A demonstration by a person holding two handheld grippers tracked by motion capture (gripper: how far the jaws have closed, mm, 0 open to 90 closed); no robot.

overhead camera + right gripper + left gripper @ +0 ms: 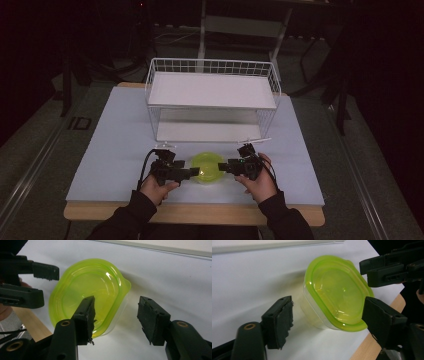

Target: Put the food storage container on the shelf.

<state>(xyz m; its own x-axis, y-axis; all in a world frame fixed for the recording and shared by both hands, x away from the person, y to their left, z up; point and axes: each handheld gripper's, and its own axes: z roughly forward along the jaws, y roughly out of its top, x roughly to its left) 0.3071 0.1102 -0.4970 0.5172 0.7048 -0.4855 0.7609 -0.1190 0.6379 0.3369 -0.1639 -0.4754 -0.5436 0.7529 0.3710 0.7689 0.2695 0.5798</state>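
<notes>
Container: while both grippers flank it, the clear tub with a lime-green lid (207,167) sits on the bench (115,150), in front of the wire rack (212,97) and near the bench's front edge.
Left gripper (328,317): just left of the container, jaws spread wide, one on each side of the tub's near end, apparently clear of it (contact is hard to judge).
Right gripper (116,315): just right of the container, jaws spread; one jaw lies over the lid's rim, the other is clear of the tub.
Hands: left hand (157,187) and right hand (260,182) hold the grippers, dark sleeves behind.
</notes>
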